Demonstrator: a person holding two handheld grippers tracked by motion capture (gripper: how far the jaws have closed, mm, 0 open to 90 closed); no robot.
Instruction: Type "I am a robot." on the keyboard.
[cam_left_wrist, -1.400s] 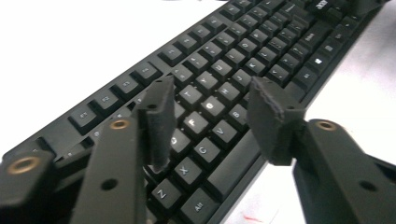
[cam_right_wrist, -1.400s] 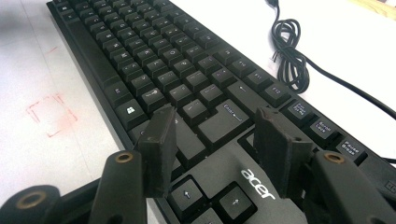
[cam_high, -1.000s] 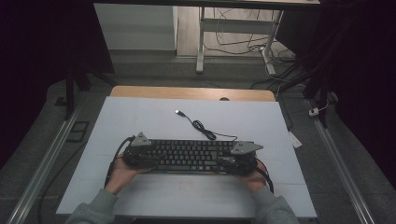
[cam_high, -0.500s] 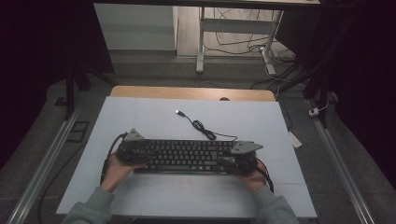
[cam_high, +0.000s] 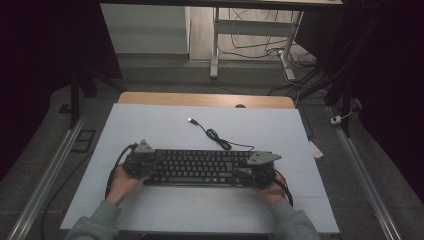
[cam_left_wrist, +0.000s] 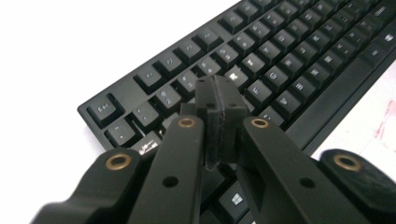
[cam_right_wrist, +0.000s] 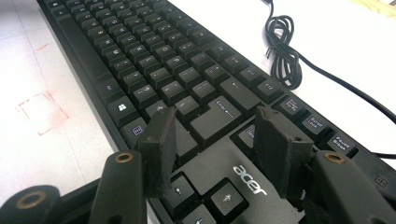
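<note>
Closest to the person, two hands each hold a tool over the long black plastic keyboard (cam_high: 200, 167), which lies flat on the pale blue table top (cam_high: 165, 125).

The left gripper (cam_left_wrist: 218, 100) has its jaws clenched together with nothing between them; they have just been closing. The tip hangs right over the keys at the keyboard's left end, a little past the Esc key (cam_left_wrist: 103, 108), which sits off to the left of the jaws. This looks like the step of poking a key, since a shut tip works like one finger.

The right gripper (cam_right_wrist: 212, 135) has its jaws spread apart and they grip nothing. Between them lies the flat bare patch of the keyboard with the white brand name, and the arrow keys (cam_right_wrist: 205, 198) sit just under them.

The next move, I think, is to push the shut left tip straight down on one key only. It must go gently and stay in the middle of that key, so it does not hit the ones beside it.

Farther off, beyond the jaws, the thin black cable (cam_right_wrist: 285, 56) of the keyboard curls in a loose bundle on the table.
</note>
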